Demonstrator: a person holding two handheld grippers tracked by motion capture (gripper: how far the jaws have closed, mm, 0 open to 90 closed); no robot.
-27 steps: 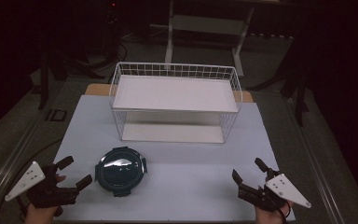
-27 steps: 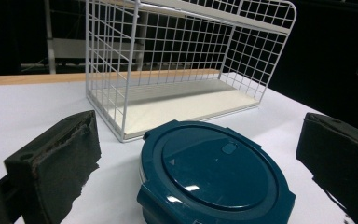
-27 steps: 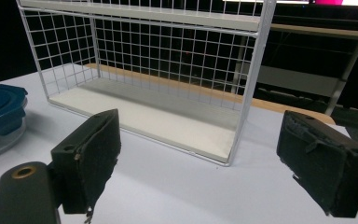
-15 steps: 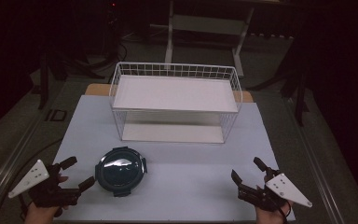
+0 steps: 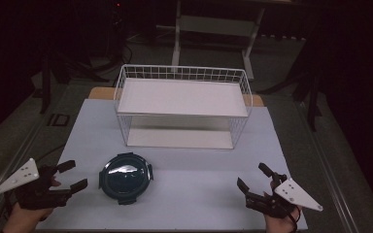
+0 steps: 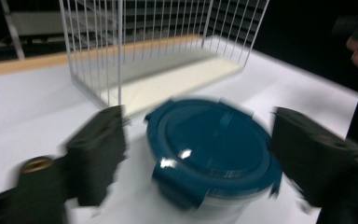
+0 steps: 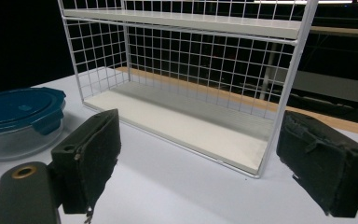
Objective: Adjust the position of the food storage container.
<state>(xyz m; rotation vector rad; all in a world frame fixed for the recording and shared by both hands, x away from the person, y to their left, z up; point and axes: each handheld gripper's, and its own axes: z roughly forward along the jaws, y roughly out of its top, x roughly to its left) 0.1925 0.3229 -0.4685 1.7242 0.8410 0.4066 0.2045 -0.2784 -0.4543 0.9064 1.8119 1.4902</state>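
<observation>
A round clear container with a dark teal clip lid [image 5: 125,177] sits on the white table, front left of centre. My left gripper [image 5: 72,175] is open just to its left, a short gap away. In the left gripper view the container [image 6: 212,151] lies ahead between the two spread jaws, blurred. My right gripper [image 5: 255,177] is open near the front right edge with nothing between its jaws. From the right gripper view the container [image 7: 18,119] stands far off to the left.
A white wire rack [image 5: 183,106] with an upper shelf and a lower board stands at the back centre of the table [image 5: 194,170]. The rack [image 7: 191,93] is straight ahead in the right gripper view. Dark floor and stands surround the table.
My left gripper has edged forward and right toward the container. The right gripper has barely moved.
</observation>
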